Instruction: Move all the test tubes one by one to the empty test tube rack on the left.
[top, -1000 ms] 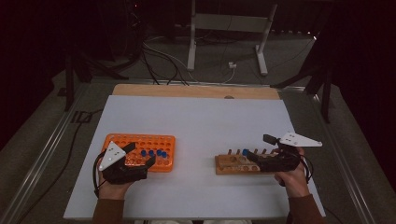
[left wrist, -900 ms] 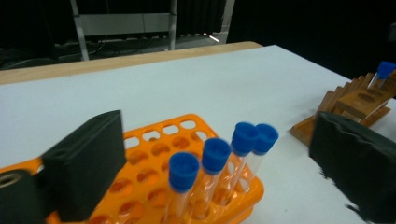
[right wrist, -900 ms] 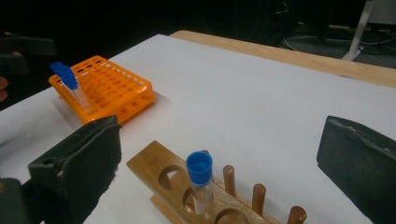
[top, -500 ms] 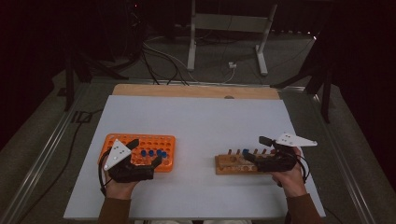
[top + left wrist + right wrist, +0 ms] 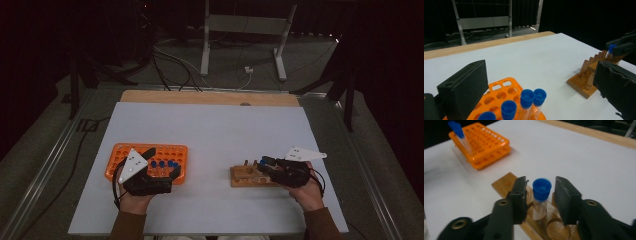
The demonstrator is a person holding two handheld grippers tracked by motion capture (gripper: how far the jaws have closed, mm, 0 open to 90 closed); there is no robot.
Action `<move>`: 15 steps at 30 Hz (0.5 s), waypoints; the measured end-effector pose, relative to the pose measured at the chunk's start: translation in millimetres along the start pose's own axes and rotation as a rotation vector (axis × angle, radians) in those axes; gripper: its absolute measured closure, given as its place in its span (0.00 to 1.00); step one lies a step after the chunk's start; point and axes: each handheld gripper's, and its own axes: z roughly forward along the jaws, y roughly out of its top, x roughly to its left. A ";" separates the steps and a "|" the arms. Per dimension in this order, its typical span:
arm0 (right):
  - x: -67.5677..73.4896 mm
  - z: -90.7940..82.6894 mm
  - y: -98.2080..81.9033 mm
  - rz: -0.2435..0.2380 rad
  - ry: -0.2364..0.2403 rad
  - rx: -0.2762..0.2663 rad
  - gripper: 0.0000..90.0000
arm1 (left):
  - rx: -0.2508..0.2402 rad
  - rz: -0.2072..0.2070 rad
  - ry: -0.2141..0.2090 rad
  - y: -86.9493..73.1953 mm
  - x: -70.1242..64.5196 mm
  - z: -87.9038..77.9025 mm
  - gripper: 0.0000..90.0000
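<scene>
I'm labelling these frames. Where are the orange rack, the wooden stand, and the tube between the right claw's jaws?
orange rack point(image 5: 176, 150): high view, bare far right corner.
wooden stand point(image 5: 243, 176): high view, left end.
tube point(image 5: 541, 188): right gripper view, blue cap.

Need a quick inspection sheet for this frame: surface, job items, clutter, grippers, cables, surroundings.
Surface: white table top with a bare wooden strip along its far edge.
Job's things: orange tube rack at the left with blue-capped tubes standing in it; wooden stand at the right with one blue-capped tube upright in a hole.
Clutter: nothing seen.
Grippers: left gripper open, jaws wide over the rack's near edge; right gripper open, jaws either side of the stand's tube, gaps visible on both sides.
Cables: a black cable loops from the left gripper; more cables lie on the floor beyond.
Surroundings: dark room, metal frame legs behind the table.
</scene>
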 end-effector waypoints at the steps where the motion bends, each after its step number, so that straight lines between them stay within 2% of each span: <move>1: 0.3 1.6 -0.8 -0.006 -0.003 0.010 0.74 | -0.001 0.001 -0.001 0.2 -0.3 0.0 0.01; 8: 6.5 10.3 -3.3 -0.056 -0.023 0.054 0.84 | 0.003 0.001 -0.007 0.1 -0.6 0.3 0.01; 15: 6.8 12.3 -4.9 -0.048 -0.028 0.044 0.84 | 0.005 -0.003 -0.011 0.0 -1.3 1.3 0.01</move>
